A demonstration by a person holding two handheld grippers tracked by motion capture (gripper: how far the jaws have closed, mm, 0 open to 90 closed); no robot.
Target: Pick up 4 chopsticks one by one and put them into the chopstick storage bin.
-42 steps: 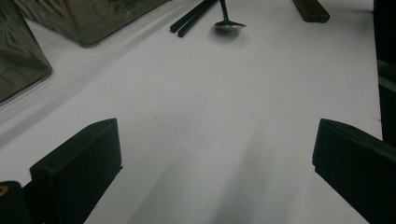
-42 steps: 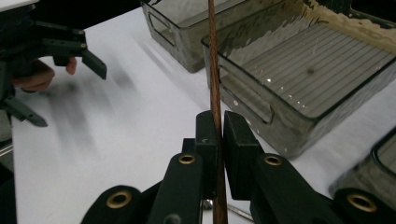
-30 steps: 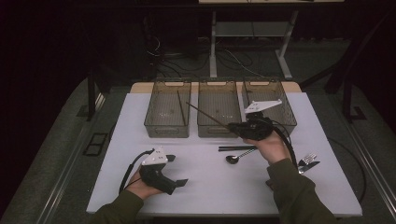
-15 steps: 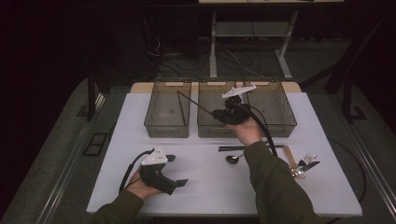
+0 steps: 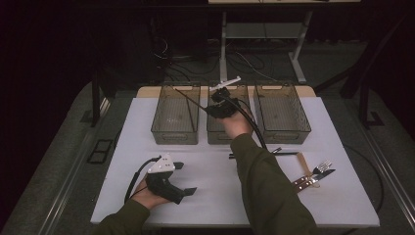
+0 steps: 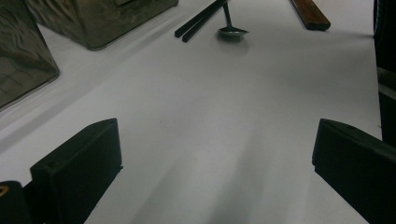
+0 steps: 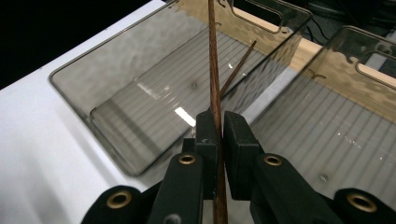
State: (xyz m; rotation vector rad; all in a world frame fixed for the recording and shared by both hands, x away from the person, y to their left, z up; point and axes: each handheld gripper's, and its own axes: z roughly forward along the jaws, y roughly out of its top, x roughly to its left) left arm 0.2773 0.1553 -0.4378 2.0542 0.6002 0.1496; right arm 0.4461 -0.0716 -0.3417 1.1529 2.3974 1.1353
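Note:
My right gripper [image 5: 210,109] hovers over the middle bin [image 5: 219,134], shut on a thin brown chopstick [image 5: 188,98] that slants up-left over the left bin [image 5: 176,132]. In the right gripper view the jaws [image 7: 215,119] pinch that chopstick [image 7: 212,56], and its tip reaches over the left bin [image 7: 84,93]. A second thin brown stick [image 7: 239,67] slants inside that bin. My left gripper [image 5: 185,177] rests low on the white table [image 5: 215,196] at the front left. Its jaws [image 6: 215,177] stand wide open with nothing between them.
A third clear bin [image 5: 283,115] stands at the right. A pair of black chopsticks [image 6: 201,18] and a spoon [image 6: 232,31] lie mid-table. Right of my sleeve lie a fork [image 5: 323,167], a wooden-handled knife [image 5: 306,182] and a wooden stick [image 5: 302,160].
My right gripper has carried the chopstick leftward, from over the right bin to over the middle bin, the tip now above the left one. The left gripper has stayed put.

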